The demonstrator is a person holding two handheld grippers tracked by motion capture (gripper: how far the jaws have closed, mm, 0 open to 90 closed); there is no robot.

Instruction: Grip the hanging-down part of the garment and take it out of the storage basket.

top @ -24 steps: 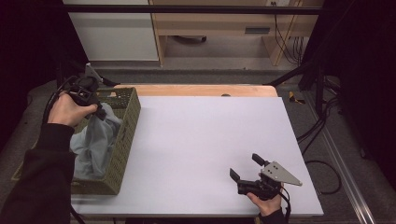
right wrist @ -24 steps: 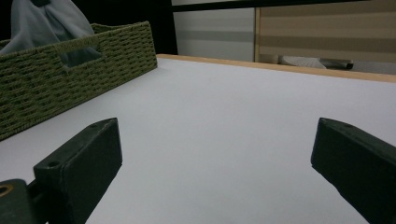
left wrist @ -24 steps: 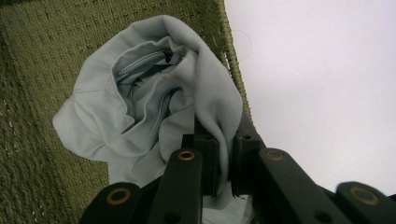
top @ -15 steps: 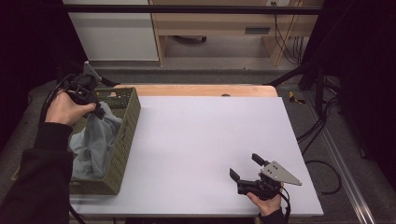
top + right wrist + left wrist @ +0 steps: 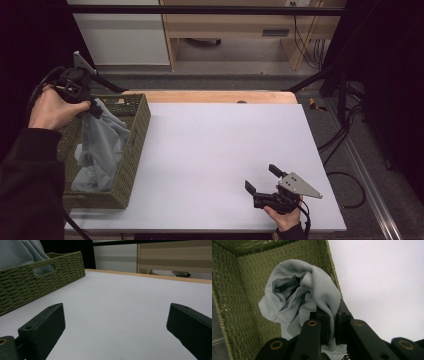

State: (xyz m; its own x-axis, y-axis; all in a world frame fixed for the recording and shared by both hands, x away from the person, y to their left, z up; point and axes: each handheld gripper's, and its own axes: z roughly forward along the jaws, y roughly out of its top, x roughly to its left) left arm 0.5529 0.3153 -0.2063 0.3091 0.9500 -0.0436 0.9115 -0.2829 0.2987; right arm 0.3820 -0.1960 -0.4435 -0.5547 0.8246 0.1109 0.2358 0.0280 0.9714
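A pale grey-blue cloth (image 5: 102, 145) hangs out of a green woven basket (image 5: 131, 155) at the table's left side. My left gripper (image 5: 92, 111) is raised over the basket's far end and shut on a fold of the cloth (image 5: 322, 295), which trails down into the basket (image 5: 234, 302). In the left gripper view its jaws (image 5: 331, 327) pinch the fabric tightly. My right gripper (image 5: 261, 181) rests low near the table's front right edge, open, with nothing between its jaws (image 5: 115, 322). The basket (image 5: 30, 287) and cloth (image 5: 20, 252) lie far ahead of it.
The white table top (image 5: 220, 145) spreads between the basket and the right gripper. A wooden strip (image 5: 210, 96) runs along the far edge. Beyond it stand a white cabinet (image 5: 120, 35) and wooden shelving (image 5: 235, 25). Cables (image 5: 345, 140) lie on the floor at right.
My left gripper has lifted a little higher with the cloth, pulling more fabric up out of the basket. The right gripper has stayed where it was.
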